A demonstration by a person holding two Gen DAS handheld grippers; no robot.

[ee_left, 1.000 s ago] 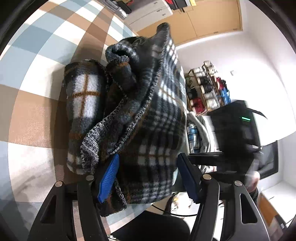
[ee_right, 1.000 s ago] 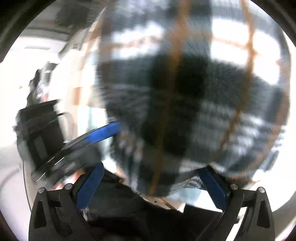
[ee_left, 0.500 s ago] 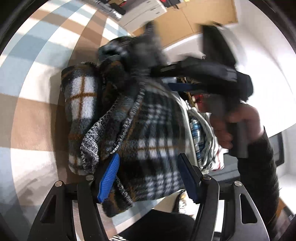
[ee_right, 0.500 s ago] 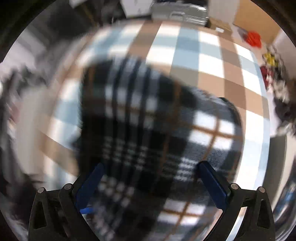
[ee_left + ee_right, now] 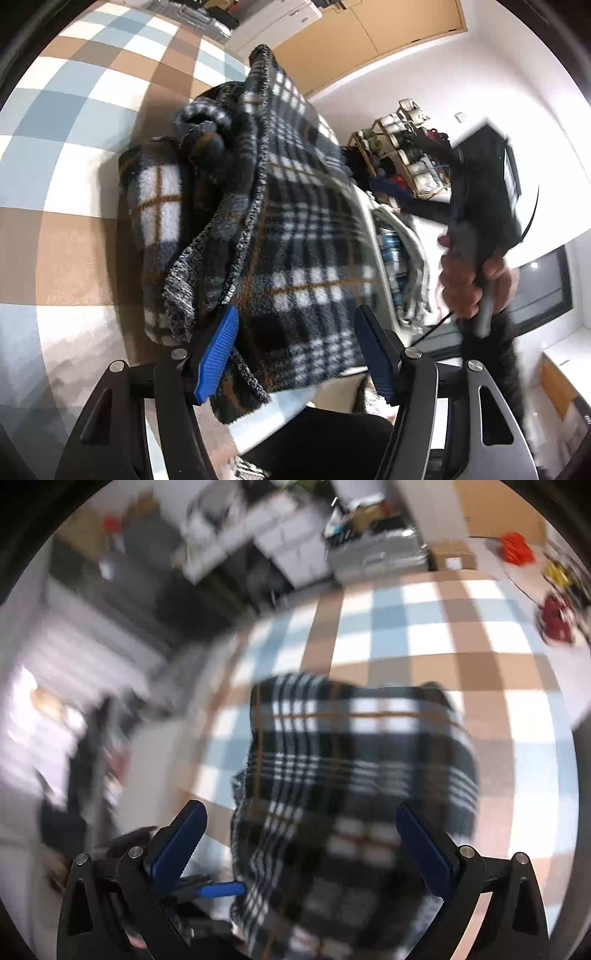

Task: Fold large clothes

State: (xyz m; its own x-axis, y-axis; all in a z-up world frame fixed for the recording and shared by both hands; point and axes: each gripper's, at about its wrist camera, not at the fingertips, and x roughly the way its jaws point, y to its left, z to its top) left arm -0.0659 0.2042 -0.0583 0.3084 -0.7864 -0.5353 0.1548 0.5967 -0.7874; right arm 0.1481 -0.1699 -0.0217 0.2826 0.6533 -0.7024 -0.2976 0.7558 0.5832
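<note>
A thick dark plaid fleece garment [image 5: 280, 229] lies bunched and partly folded on the checked tablecloth [image 5: 74, 122]. My left gripper [image 5: 295, 354] is open, its blue pads on either side of the garment's near edge, which drapes between them. My right gripper [image 5: 299, 845] is open and empty above the same garment [image 5: 354, 760]; the view is blurred. The right gripper, held in a hand, shows at the right of the left wrist view [image 5: 480, 206]. The left gripper's blue pad shows low in the right wrist view [image 5: 221, 889].
A pile of other clothes [image 5: 399, 258] lies to the right of the garment. Shelves with boxes [image 5: 406, 147] stand by the white wall. Grey cases and cardboard boxes [image 5: 373, 554] sit beyond the table's far edge. Red and yellow items [image 5: 554, 616] lie at the far right.
My right gripper has swung off the garment, up and to the right, and stays open. My left gripper has barely moved. The garment's top fold now stands higher.
</note>
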